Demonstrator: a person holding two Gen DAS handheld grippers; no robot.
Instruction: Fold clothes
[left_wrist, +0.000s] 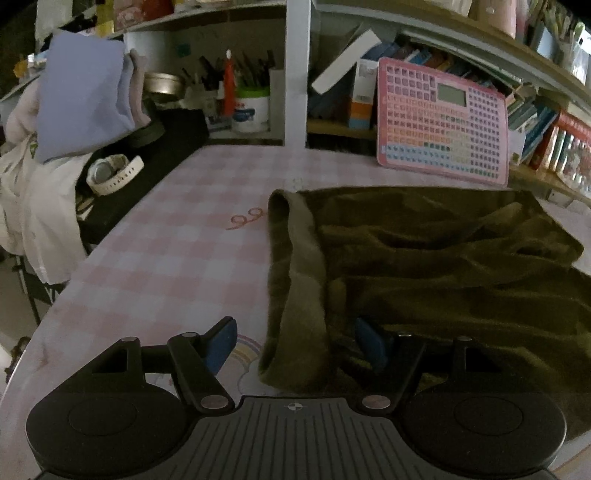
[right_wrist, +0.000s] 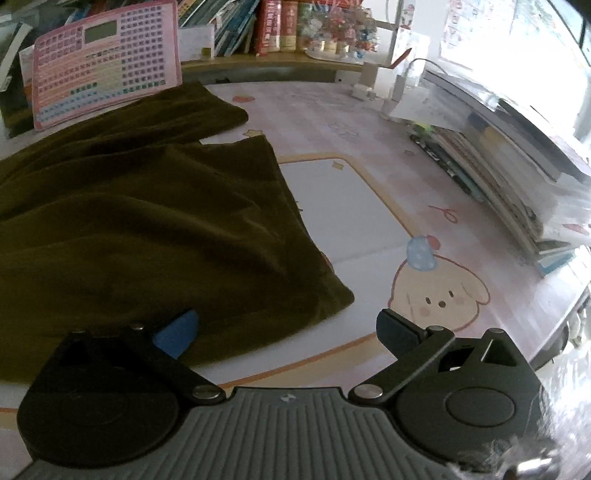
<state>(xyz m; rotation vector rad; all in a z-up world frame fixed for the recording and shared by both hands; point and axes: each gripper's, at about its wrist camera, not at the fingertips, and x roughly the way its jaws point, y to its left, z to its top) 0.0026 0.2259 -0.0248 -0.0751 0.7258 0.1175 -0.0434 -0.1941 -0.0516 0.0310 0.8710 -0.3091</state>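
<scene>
The left gripper (left_wrist: 295, 345) has its 2 jaws spread wide, straddling the near waistband corner of the olive-green shorts (left_wrist: 424, 258), which lie flat on the pink checked table cover (left_wrist: 177, 236). The right gripper (right_wrist: 286, 332) is wide too: its left pad sits over the shorts (right_wrist: 140, 221) near a leg hem corner, its right pad over a cartoon puppy print (right_wrist: 439, 295).

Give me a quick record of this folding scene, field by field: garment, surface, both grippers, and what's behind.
garment: dark olive garment spread wrinkled, unfolded
surface: pink checked table cover
left gripper: open, straddling the garment's near left edge
right gripper: open, at the garment's near right corner
behind: pink keypad toy leaning upright, just beyond the garment
side: white watch at left
</scene>
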